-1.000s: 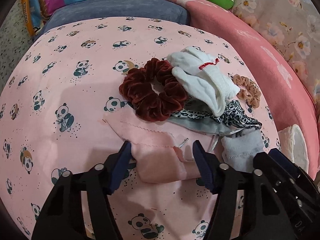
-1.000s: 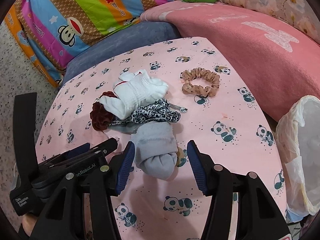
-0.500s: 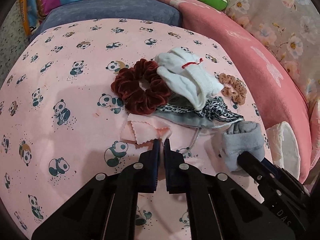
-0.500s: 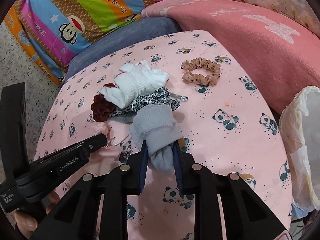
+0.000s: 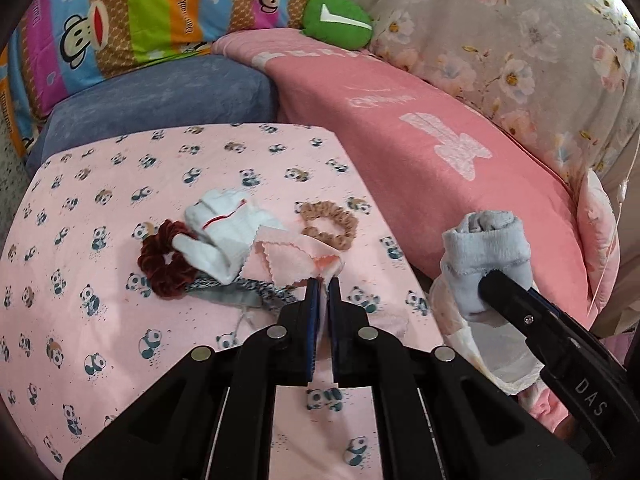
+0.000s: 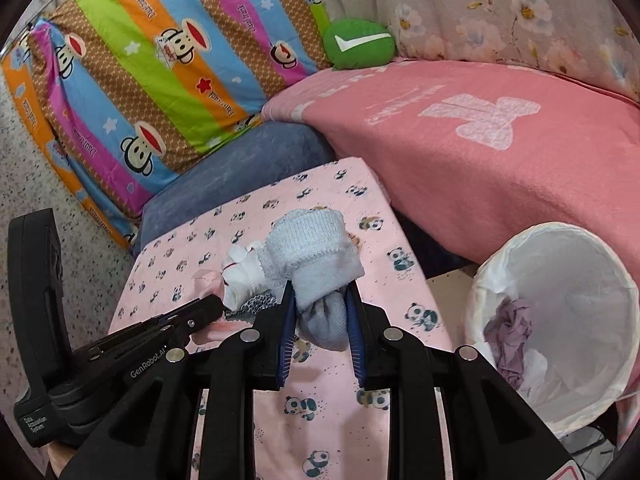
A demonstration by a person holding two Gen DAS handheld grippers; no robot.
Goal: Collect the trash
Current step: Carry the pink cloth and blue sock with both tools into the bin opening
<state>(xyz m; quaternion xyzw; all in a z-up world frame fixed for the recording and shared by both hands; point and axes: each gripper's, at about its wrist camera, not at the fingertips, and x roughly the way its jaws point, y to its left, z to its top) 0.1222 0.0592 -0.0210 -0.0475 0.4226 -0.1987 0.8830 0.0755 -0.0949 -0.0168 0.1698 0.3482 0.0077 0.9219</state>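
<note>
Above the panda-print tabletop, now lifting clear with each hand-held gripper clamped shut, left pinching pink cloth, right squeezing grey sock, readying both for the bin.

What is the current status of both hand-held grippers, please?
Left hand-held gripper shut on pink cloth. Right hand-held gripper shut on grey sock. Lined bin at right, path clear.

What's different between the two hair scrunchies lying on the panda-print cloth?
The dark red scrunchie is velvety with fat, deep folds; the tan scrunchie is thinner with finer ruffles. The dark red scrunchie is partly covered by a white sock in a heap of fabrics, while the tan scrunchie lies mostly in the open, though a pink cloth hides its near edge. Both lie flat as rings, untouched by either hand-held gripper.
</note>
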